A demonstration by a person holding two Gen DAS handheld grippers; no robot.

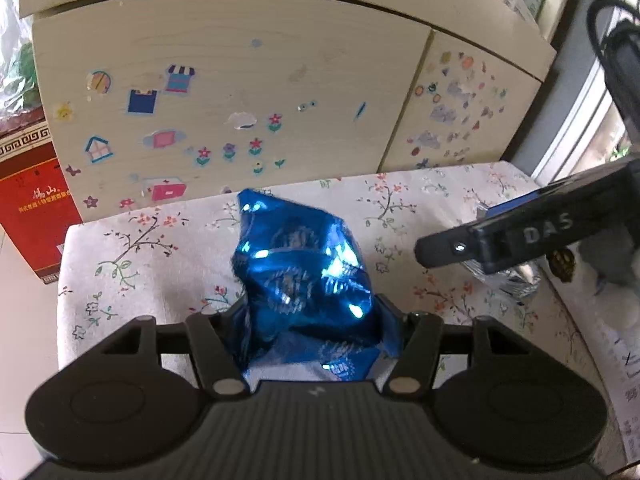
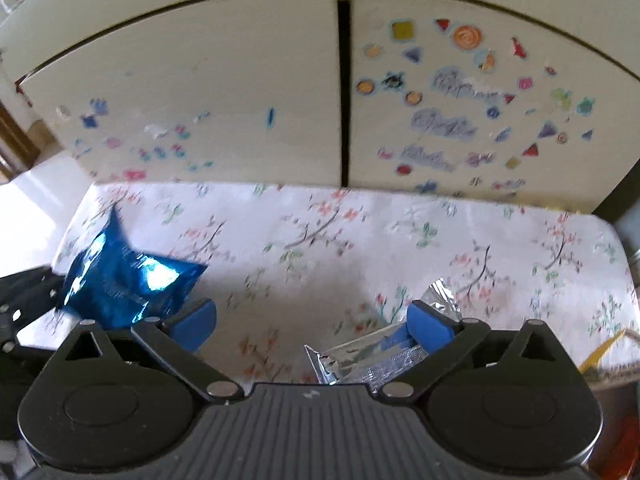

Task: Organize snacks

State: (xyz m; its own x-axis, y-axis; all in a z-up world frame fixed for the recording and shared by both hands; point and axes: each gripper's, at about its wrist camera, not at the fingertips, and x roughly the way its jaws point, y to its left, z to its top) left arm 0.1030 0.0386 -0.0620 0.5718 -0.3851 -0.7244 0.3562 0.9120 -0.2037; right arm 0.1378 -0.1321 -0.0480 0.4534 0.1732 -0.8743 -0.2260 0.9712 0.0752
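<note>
Blue foil fills the near part of the left wrist view: the left tongs (image 1: pixel 312 320) are closed on the lower part of a crumpled blue snack bag (image 1: pixel 304 280), whose long axis runs up and away from the jaws toward the far edge of the table (image 1: pixel 120 264). From the right wrist view the same bag hangs over the left side of the table, near its left edge.

The right tongs (image 2: pixel 312 320) stand wide open with nothing pressed between them. A silver foil packet (image 2: pixel 360 356) lies flat on the flowered cloth just under and inside the right-hand blue pad (image 2: pixel 428 326). Its long axis runs across the jaw gap, slanting from the near middle up to the right, with one crimped end poking out past the pad toward the far right. The packet sits off-centre toward that right pad, so a small shift to the right would likely centre it. The right hand is plainly the nearer one to it.

Beyond the table's far edge stands a pale cabinet (image 2: pixel 240 100) covered in stickers.
</note>
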